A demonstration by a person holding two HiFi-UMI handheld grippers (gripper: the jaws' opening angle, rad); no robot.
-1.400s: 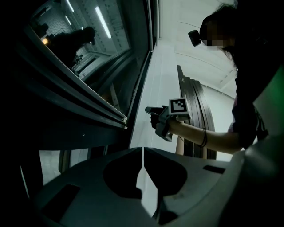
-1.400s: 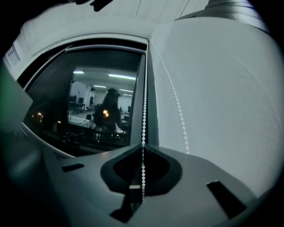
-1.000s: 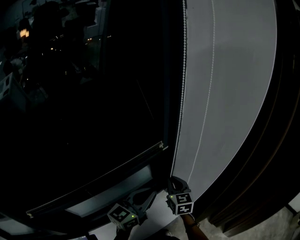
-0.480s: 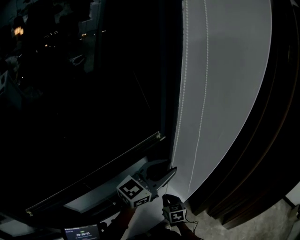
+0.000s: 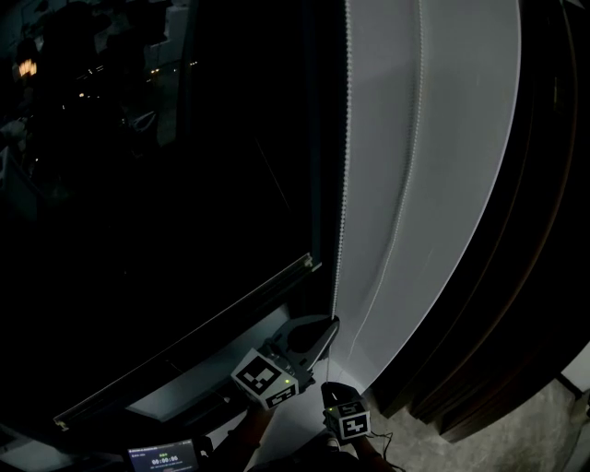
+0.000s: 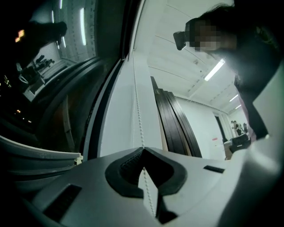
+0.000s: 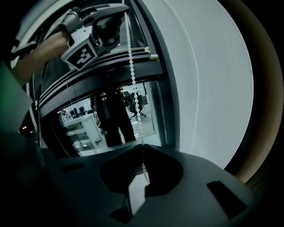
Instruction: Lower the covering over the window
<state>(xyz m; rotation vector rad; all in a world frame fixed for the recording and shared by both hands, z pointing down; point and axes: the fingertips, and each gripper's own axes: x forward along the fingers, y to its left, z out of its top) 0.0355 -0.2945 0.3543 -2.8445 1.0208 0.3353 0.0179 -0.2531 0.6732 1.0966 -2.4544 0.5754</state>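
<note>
A dark covering [image 5: 166, 184] hangs over the window, its bottom rail [image 5: 184, 343] slanting across low in the head view. A white bead chain [image 5: 341, 184] runs down beside it against the white wall [image 5: 461, 184]. My left gripper [image 5: 327, 324] has just closed its jaws and is shut on the chain [image 6: 138, 115]; the beads pass between its fingertips [image 6: 143, 150]. Below it, my right gripper [image 5: 337, 392] is shut on the same chain [image 7: 133, 80], which enters its jaws [image 7: 143, 151]. In the right gripper view, the left gripper [image 7: 122, 9] shows at the top, above the rail's end cap [image 7: 153, 56].
A second strand of the chain [image 5: 406, 184] hangs further right on the wall. Dark wooden panels [image 5: 516, 304] stand at the right. A small timer screen [image 5: 164, 456] glows at the bottom. The glass under the rail mirrors a standing person [image 7: 111, 119].
My left gripper rose from lower left to the chain, stood open beside it, and is now shut on it. My right gripper slid down the chain to sit below the left.
</note>
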